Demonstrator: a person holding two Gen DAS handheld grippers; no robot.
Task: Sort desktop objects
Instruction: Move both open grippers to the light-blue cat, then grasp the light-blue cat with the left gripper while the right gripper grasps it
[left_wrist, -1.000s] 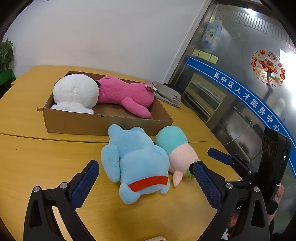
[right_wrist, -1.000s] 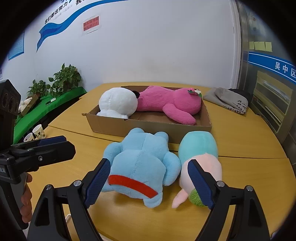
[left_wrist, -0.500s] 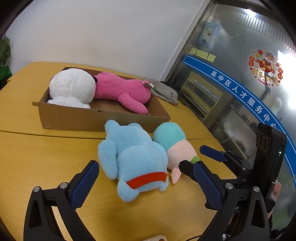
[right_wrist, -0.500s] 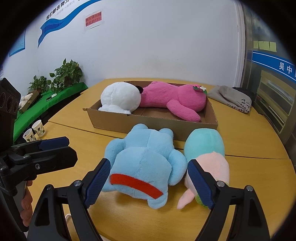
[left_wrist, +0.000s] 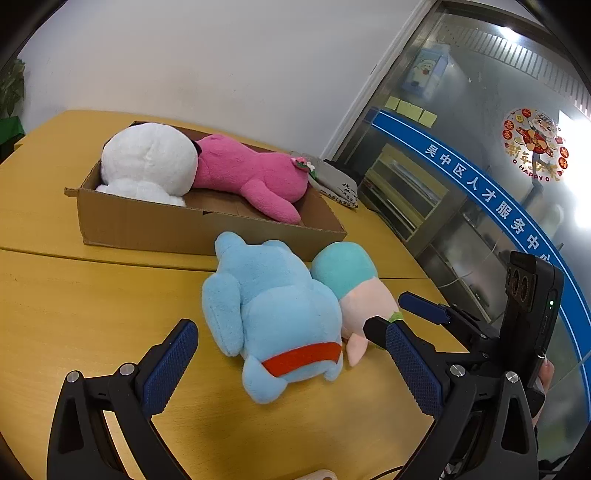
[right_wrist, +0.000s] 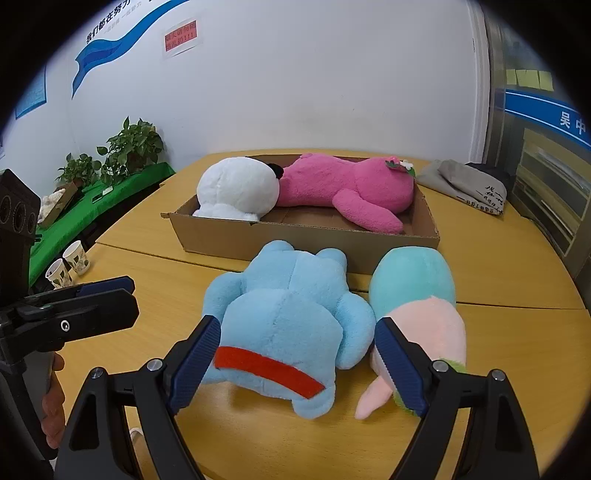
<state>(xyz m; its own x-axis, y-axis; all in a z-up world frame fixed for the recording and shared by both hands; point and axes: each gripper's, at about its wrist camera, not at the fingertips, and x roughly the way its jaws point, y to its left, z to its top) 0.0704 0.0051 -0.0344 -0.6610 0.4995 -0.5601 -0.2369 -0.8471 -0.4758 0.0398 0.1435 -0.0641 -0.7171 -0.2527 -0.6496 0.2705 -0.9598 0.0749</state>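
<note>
A light blue plush with a red collar (left_wrist: 273, 314) (right_wrist: 291, 328) lies face down on the yellow table, next to a teal and pink plush (left_wrist: 354, 291) (right_wrist: 417, 302). Behind them a cardboard box (left_wrist: 207, 229) (right_wrist: 306, 240) holds a white plush (left_wrist: 147, 162) (right_wrist: 236, 188) and a pink plush (left_wrist: 251, 173) (right_wrist: 351, 188). My right gripper (right_wrist: 295, 354) is open, its fingers on either side of the blue plush's rear; it also shows in the left wrist view (left_wrist: 402, 317). My left gripper (left_wrist: 291, 365) is open and empty just in front of the blue plush.
A folded grey cloth (right_wrist: 469, 184) (left_wrist: 336, 181) lies on the table right of the box. Two paper cups (right_wrist: 68, 262) and potted plants (right_wrist: 129, 147) stand on a green-covered surface at the left. A glass wall (left_wrist: 480, 166) runs along the right.
Both grippers have moved forward towards the plush toys. The right gripper's fingers now straddle the rear of the blue plush. Both stay open.
</note>
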